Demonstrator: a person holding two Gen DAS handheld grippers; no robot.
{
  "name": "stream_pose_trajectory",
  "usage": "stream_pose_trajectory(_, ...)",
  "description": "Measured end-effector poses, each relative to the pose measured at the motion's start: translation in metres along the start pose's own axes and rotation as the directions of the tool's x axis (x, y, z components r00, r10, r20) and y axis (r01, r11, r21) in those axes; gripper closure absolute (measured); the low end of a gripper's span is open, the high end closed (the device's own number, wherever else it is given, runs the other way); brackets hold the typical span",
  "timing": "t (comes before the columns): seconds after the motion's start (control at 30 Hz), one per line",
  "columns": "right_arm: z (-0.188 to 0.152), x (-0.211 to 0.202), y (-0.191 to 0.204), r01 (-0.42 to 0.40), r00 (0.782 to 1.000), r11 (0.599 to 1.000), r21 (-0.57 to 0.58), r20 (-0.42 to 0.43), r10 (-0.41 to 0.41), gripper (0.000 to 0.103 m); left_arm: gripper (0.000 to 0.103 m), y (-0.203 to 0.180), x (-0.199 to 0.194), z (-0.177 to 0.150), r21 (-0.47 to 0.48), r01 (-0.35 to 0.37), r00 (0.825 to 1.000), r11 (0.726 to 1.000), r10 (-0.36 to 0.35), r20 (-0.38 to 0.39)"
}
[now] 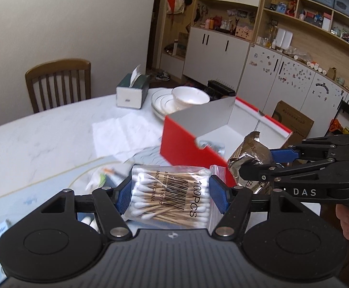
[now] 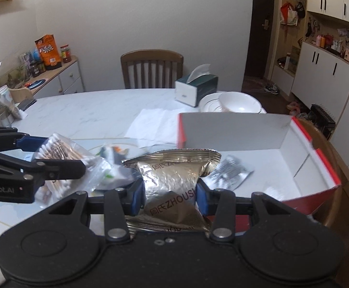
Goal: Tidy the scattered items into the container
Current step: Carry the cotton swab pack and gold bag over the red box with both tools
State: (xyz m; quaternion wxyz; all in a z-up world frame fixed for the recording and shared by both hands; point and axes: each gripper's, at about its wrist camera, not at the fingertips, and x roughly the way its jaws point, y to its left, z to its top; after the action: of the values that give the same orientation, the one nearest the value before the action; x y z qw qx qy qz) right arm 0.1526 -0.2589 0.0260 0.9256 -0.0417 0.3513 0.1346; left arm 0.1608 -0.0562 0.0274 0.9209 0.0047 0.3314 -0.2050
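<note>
Your left tool (image 1: pixel 170 193) is clenching one clear bag of swabs (image 1: pixel 172 196), its blue pads pressing on both short sides. Your right tool (image 2: pixel 170 198) is clenching one gold foil pouch (image 2: pixel 174 180), pinching it in at the waist. Both are being held above the counter (image 2: pixel 90 110), side by side; in the left view the right tool (image 1: pixel 258 163) is showing just to the right with the pouch (image 1: pixel 248 158), and in the right view the left tool (image 2: pixel 61 154) is showing to the left with the swabs (image 2: pixel 56 151).

Just ahead, one red box (image 2: pixel 318 158) with a white inside is standing open on the counter, its grey flap (image 2: pixel 234 129) raised. One small dark packet (image 2: pixel 232 172) is lying inside on its floor; the rest of the floor that you can see is bare.

Below the swabs, one blurred packet (image 2: pixel 113 153) with orange and green on it is lying on the counter. Beyond the box, one bowl (image 2: pixel 239 103) is sitting on stacked plates (image 2: pixel 209 104), whose count is unclear. One tissue box (image 2: pixel 196 90) is standing beside them, one white paper sheet (image 2: pixel 155 124) is lying flat, and one chair (image 2: pixel 151 68) is standing behind.
</note>
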Motion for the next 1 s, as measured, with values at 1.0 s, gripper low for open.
stream_pose_trajectory(1.0, 0.020, 0.025, -0.146, 0.075, 0.997, 0.996, 0.044, -0.017, -0.074, 0.060, 0.037, -0.111, 0.102, 0.056, 0.183, 0.056, 0.998, 0.981, -0.048, -0.047)
